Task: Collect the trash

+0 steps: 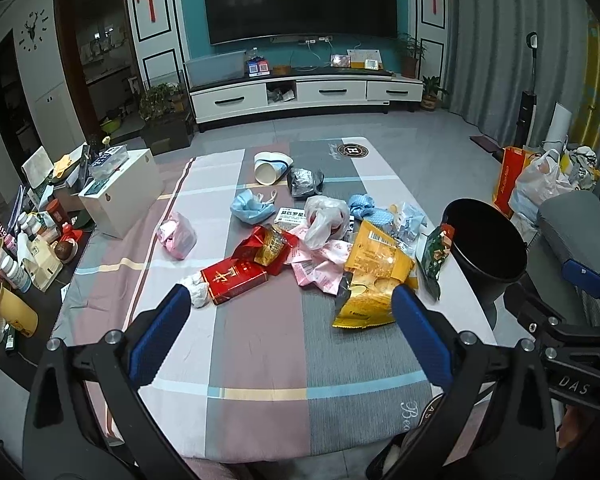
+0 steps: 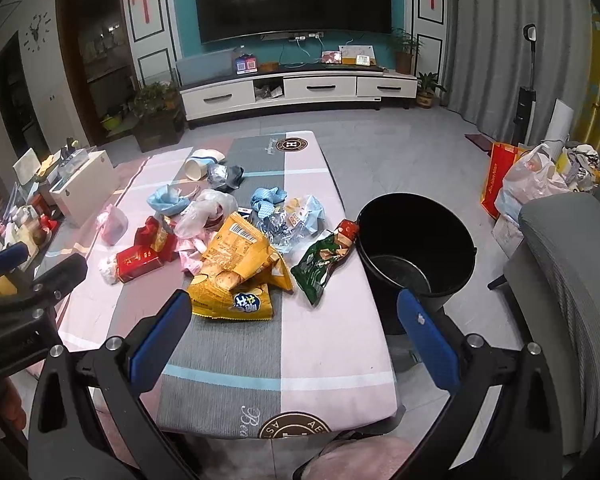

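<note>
Both units idle above the near edge of the desk [image 2: 332, 360], which is covered by a pink, grey and white checked cloth. Left hand-held gripper [image 1: 290, 304]: jaws spread wide, nothing between them. Right hand-held gripper [image 2: 294, 312]: likewise wide open and empty. Trash lies in a loose heap across the middle of the desk: a crumpled yellow foil snack bag [image 2: 240, 268] nearest the near edge, a green foil snack wrapper [image 2: 324, 260] at the right edge, a flat red cardboard box [image 1: 234, 280] toward the left with a white paper wad [image 1: 194, 290] touching it, pink wrappers, a clear plastic bag, blue face masks, and a tipped white paper cup [image 1: 268, 172] near the far edge. A black round plastic bucket [image 2: 416, 248] stands off the right edge, just beside the green wrapper; it looks empty, so collection is judged not started. Risks: foil bags are slick and springy, so a shallow pinch could slip. Overlapping pieces may drag neighbours off the right edge. A release short of the bucket rim would drop trash on the floor. Snagging the cloth would shift the whole heap.
</note>
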The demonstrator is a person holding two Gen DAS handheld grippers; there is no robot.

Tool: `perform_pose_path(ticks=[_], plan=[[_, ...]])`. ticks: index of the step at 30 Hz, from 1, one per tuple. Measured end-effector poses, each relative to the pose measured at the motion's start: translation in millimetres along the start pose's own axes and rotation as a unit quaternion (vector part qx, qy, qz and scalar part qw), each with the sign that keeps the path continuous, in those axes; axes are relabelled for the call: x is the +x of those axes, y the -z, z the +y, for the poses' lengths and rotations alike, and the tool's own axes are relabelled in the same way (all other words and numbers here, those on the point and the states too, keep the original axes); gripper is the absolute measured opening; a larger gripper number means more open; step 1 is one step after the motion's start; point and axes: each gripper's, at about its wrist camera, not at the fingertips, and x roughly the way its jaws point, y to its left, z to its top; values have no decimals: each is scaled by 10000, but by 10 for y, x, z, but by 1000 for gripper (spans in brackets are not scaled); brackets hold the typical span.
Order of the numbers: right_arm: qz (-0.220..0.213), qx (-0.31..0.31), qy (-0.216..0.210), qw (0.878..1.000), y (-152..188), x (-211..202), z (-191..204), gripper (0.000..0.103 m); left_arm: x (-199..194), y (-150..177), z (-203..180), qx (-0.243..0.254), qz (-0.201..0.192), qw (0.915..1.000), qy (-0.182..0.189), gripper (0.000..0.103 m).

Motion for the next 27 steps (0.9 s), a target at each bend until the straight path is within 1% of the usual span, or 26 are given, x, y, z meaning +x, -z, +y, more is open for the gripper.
perform_pose_path(ticks=[27], plan=[[12, -9, -21, 10000, -8, 15, 16, 100, 55, 28, 37, -36, 62, 10000, 7, 100]])
